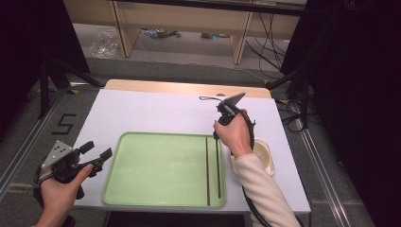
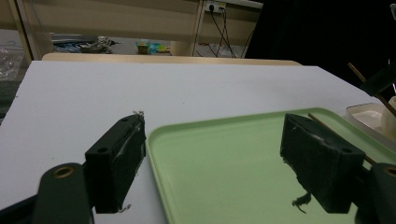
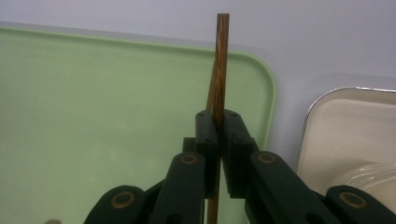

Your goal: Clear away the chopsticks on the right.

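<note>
Right claw (image 3: 218, 125) pinches a wooden chopstick (image 3: 221, 60) near its far end, over the green tray's (image 1: 161, 170) right edge, seemingly laying it beside the other chopstick (image 1: 207, 170). Left claw (image 1: 97, 152) waits spread wide at the surface's near left corner.

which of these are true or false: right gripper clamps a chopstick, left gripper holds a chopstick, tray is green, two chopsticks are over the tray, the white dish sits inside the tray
1. The right gripper is clamped on a chopstick. True.
2. The left gripper holds a chopstick. False: its jaws stand open and bare.
3. The tray is green. True.
4. Two chopsticks are over the tray. True.
5. The white dish sits inside the tray. False: it rests on the table, beside the tray's right edge.
</note>
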Demonstrator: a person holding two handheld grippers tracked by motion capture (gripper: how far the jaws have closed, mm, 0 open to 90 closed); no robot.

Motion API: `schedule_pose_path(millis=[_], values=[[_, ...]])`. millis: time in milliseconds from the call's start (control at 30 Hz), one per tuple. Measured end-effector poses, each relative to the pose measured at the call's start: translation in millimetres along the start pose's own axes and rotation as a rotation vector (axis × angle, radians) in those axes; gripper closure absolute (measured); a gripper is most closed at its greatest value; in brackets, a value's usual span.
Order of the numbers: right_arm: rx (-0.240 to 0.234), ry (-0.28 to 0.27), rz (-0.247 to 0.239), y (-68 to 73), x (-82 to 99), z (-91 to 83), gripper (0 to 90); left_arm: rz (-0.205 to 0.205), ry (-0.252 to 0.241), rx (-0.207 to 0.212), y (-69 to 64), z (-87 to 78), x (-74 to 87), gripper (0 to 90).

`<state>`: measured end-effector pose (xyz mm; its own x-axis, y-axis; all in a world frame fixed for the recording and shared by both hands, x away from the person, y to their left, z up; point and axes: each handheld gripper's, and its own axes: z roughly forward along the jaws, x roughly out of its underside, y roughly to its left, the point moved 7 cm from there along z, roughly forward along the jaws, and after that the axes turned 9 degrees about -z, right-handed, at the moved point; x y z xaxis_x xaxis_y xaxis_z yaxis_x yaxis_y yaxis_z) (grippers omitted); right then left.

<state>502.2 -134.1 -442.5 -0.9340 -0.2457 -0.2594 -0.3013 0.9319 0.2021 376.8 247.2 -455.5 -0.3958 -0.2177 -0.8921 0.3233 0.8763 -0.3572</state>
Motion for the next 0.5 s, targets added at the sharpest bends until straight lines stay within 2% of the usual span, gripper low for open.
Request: schedule_pose_path(millis=[33,67,167,200,267,300,333,367,433,467,500], values=[[-0.005,0.008,0.023,2.1,0.4,0.4,87.4,-0.001,0.0,0.001,-0.1,0.1,0.0,22.1],[0.005,-0.008,-0.032,-2.1,-0.7,1.9,87.4,-0.001,0.0,0.001,-0.2,0.1,0.1,22.1],[0.004,-0.005,-0.014,-0.5,-0.4,4.5,87.4,-0.001,-0.002,0.002,-0.1,-0.1,-0.2,22.1],[-0.002,0.039,0.05,4.1,1.8,3.0,87.3,-0.001,-0.003,0.002,0.0,-0.1,-0.3,22.1],[-0.004,0.015,0.018,1.7,0.6,6.7,87.4,-0.002,-0.003,0.003,0.1,-0.1,-0.3,22.1],[0.001,0.006,-0.021,-1.9,0.1,9.2,87.3,-0.002,-0.003,0.003,0.0,0.0,-0.2,22.1],[0.006,0.02,0.005,-0.6,0.8,9.7,87.4,-0.002,-0.002,0.003,-0.1,-0.1,-0.1,22.1],[0.003,-0.001,-0.042,-3.6,-0.4,12.0,87.3,-0.002,-0.001,0.003,-0.3,-0.1,-0.1,22.1],[0.003,0.014,-0.01,-1.5,0.4,12.3,87.4,-0.001,-0.001,0.002,-0.2,-0.1,-0.1,22.1],[-0.002,0.008,-0.034,-2.8,0.0,13.3,87.4,-0.001,0.001,0.001,0.0,0.0,0.1,22.2],[-0.003,0.02,-0.008,-1.5,0.7,13.5,87.4,-0.002,0.002,0.001,0.1,0.3,0.4,22.2]])
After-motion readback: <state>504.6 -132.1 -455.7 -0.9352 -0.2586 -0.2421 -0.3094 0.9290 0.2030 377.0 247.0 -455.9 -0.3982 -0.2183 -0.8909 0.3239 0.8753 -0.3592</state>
